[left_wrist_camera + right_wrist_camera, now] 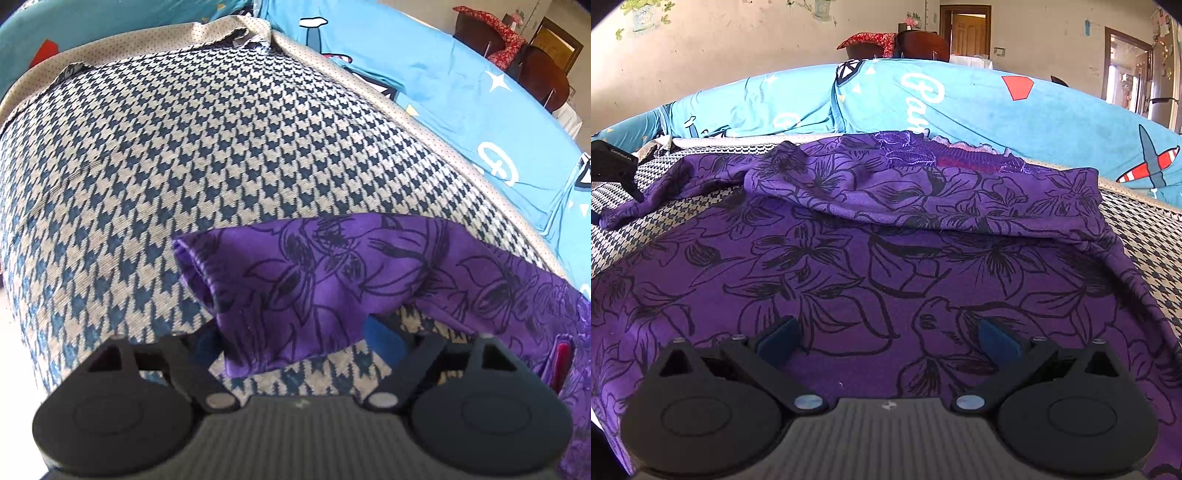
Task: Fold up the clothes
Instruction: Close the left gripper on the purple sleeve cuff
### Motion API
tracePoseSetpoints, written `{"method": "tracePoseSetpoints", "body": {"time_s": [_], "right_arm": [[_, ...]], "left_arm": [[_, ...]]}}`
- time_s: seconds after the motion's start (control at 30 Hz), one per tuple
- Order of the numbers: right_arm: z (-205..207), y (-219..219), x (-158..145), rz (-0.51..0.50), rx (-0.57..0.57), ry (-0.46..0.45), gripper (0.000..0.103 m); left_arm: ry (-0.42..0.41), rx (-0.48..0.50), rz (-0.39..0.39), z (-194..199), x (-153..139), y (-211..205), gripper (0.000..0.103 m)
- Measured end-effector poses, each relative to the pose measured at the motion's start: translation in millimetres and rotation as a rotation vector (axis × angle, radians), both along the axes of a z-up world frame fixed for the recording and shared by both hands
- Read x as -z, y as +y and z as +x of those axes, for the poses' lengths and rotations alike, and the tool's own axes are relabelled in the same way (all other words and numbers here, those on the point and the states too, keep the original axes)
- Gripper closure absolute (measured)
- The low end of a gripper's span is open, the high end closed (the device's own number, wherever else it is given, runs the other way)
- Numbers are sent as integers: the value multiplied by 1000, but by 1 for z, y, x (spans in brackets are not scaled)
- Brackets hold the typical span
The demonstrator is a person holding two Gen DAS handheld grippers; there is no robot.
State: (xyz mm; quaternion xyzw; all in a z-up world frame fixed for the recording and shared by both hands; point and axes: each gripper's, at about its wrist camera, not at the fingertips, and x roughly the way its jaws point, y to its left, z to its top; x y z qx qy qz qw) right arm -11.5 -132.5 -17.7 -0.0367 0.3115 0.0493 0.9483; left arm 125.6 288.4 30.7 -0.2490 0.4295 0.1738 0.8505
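Purple garment (886,258) between spread right gripper (888,341)

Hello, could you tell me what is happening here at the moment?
A person with a handheld gripper in each hand is folding a purple floral garment spread on a houndstooth cloth over a blue printed sheet. The left gripper is at the garment's sleeve, jaws apart around the cuff, not yet closed on it. The right gripper hovers open over the body of the garment, whose upper part lies rumpled and partly folded over.
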Motion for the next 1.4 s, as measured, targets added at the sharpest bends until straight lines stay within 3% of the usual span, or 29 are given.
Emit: {"method": "tracePoseSetpoints", "body": {"time_s": [0.07,0.23,0.3,0.5,0.7,0.83,1.03,1.23,1.4], "right_arm": [[0,0,0,0,0,0,0],[1,0,0,0,0,-1,0],[1,0,1,0,0,-1,0],[1,0,0,2,0,-1,0],[1,0,1,1,0,-1,0],[1,0,0,1,-1,-1,0],[1,-1,1,2,-2,-2,0],[1,-1,1,1,-1,-2,0],[1,0,1,1,-1,-3,0]], "left_arm": [[-21,26,-35,2,-1,-2,49],[-69,102,-48,8,-6,-20,63],[-90,138,-50,9,-9,-28,63],[-78,114,-70,8,-5,-27,63],[-70,78,-81,7,-2,-23,52],[-77,30,-65,6,-2,-12,33],[-97,-1,-81,11,-3,-6,27],[-94,-40,-101,19,2,3,28],[-94,-60,-128,28,5,9,48]]}}
